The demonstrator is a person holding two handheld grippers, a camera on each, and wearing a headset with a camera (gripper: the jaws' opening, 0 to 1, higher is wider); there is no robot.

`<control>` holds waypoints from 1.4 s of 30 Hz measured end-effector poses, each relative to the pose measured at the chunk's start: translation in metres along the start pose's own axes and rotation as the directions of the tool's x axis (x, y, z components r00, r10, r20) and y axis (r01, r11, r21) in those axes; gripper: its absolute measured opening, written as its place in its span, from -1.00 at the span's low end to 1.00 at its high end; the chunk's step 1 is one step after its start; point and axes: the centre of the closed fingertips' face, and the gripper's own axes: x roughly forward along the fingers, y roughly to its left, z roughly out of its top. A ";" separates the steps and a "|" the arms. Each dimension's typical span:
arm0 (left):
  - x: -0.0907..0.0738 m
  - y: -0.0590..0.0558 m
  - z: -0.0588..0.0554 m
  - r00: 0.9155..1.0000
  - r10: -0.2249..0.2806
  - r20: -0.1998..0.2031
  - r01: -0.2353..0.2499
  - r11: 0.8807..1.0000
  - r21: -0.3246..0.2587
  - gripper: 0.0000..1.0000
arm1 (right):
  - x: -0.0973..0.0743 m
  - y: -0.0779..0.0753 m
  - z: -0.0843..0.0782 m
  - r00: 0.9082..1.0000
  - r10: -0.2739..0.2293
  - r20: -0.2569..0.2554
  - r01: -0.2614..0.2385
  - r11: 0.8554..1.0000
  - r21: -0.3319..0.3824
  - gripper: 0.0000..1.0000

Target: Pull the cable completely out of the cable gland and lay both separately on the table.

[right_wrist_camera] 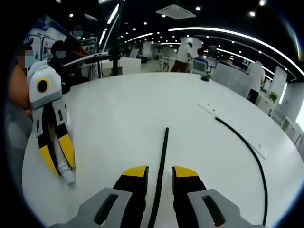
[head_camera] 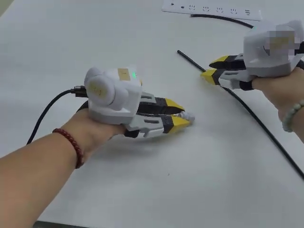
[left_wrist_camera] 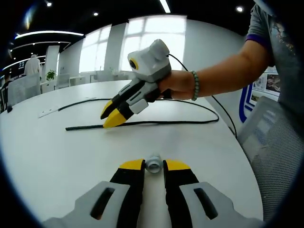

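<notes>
Cable out of gland: left gripper (head_camera: 183,115) clamped on the gland, right gripper (head_camera: 211,69) slack around the cable.
Left gripper view shows the grey cable gland (left_wrist_camera: 153,165) pinched at its jaw tips, low over the table (head_camera: 142,190). Right gripper view shows the black cable (right_wrist_camera: 162,156) between spread jaws with a gap each side, its free end beyond them and the power strip (right_wrist_camera: 232,126) far right.

Black cable (right_wrist_camera: 163,152) flat on table (head_camera: 142,190); grey gland (left_wrist_camera: 153,163) apart, clamped in left gripper (head_camera: 180,115).

It was an open-plan office: ceiling light strips (right_wrist_camera: 228,33) at upper right, people (right_wrist_camera: 183,53) at desks (right_wrist_camera: 232,75) behind the white surface (right_wrist_camera: 142,109), large windows (left_wrist_camera: 142,42) at upper centre
</notes>
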 end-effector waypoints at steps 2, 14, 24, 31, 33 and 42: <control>0.001 0.001 -0.003 1.000 0.005 -0.009 -0.005 1.000 -0.006 -0.66 | -0.005 0.001 0.003 1.000 -0.004 0.015 0.004 1.000 0.014 -0.69; 0.004 0.001 -0.008 0.999 0.034 -0.009 -0.034 0.998 -0.059 -0.65 | -0.028 0.004 0.010 0.998 -0.034 0.048 0.033 0.999 0.026 -0.73; -0.005 0.005 0.003 0.995 0.101 0.011 -0.100 0.993 -0.066 -0.22 | -0.054 0.012 0.007 0.996 -0.061 0.068 0.056 0.995 0.078 -0.68; -0.026 0.009 0.017 0.987 0.155 0.039 -0.152 0.986 -0.069 -0.09 | -0.073 0.019 0.000 0.993 -0.098 0.066 0.090 0.990 0.111 -0.49; -0.032 0.008 0.022 0.985 0.166 0.050 -0.162 0.984 -0.074 -0.06 | -0.080 0.021 -0.001 0.992 -0.107 0.070 0.097 0.987 0.126 -0.45; -0.058 -0.002 0.049 0.976 0.196 0.089 -0.194 0.980 -0.037 -0.06 | -0.115 0.031 -0.010 0.984 -0.166 0.069 0.152 0.973 0.173 -0.22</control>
